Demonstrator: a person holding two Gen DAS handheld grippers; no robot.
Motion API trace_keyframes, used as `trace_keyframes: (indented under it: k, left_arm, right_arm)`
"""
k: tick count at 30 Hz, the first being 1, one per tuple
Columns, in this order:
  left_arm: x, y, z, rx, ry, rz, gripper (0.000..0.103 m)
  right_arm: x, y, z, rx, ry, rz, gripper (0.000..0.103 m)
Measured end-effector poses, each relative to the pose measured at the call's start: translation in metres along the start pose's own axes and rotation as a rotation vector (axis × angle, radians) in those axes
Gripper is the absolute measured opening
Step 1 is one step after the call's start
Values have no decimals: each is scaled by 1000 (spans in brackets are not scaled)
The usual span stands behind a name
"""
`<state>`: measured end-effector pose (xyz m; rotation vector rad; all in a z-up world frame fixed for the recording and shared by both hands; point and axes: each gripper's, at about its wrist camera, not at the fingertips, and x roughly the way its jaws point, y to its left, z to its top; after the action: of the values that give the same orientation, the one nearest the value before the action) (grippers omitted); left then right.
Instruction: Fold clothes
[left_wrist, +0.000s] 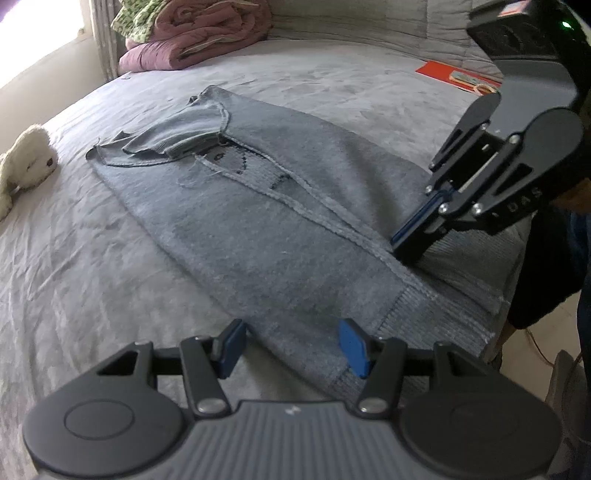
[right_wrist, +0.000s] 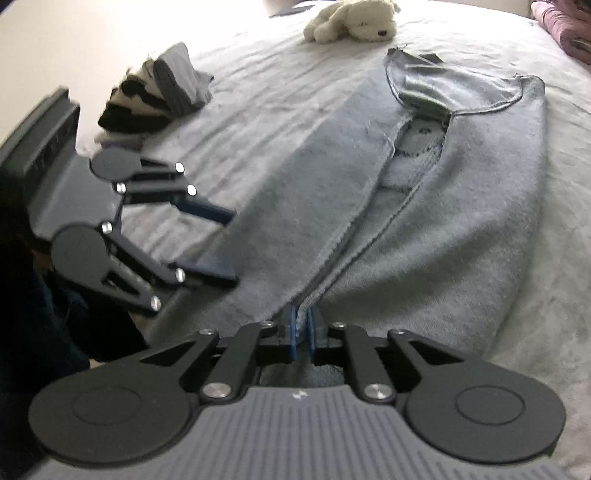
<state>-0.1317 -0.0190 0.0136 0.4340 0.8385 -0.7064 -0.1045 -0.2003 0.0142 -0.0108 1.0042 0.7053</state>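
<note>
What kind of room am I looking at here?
Most likely a bedroom. The grey knitted sweater is spread on a wide bed with a pale grey sheet. A folded pink quilt is piled at the far end, and a white plush dog toy lies on the covers.

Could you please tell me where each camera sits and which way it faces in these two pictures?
Left wrist: on the open left claw, looking along the grey sweater on the bed; right claw shows.
Right wrist: on the right claw, shut on the sweater's hem; open left claw shows.
Shared: sweater, plush toy, both claws.
</note>
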Motion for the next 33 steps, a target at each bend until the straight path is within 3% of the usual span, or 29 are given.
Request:
trace_keyframes:
  k: [5,12,15,21,24,29,31,33]
  left_arm:
    - [-5,8,2,-20,-3,16,60]
    - [-6,26,15,-120,-33,69,60]
    - [-2,28,25,-136,-40,91,60]
    - [2,37,49,-188,-91,125,60]
    - [6,51,65,-268,-138,139,59]
    - [17,87,95,-455,-227,84,52]
    - [28,101,104,-531,-230,39,33]
    - [41,112,112,-586,-233,10,25]
  right_arm:
    - [0,-5,3,17,-6,8,15]
    - [-12,-29,17,106,-81,-68,15]
    - [-7,-45,28,154,-68,-156,15]
    - [-15,-67,59,123,-79,-224,15]
    - [-10,-74,74,103,-82,-239,15]
    - [12,-78,83,104,-45,-244,15]
    - [20,-79,83,101,-29,-244,15]
    - [29,-79,84,98,-13,-244,14]
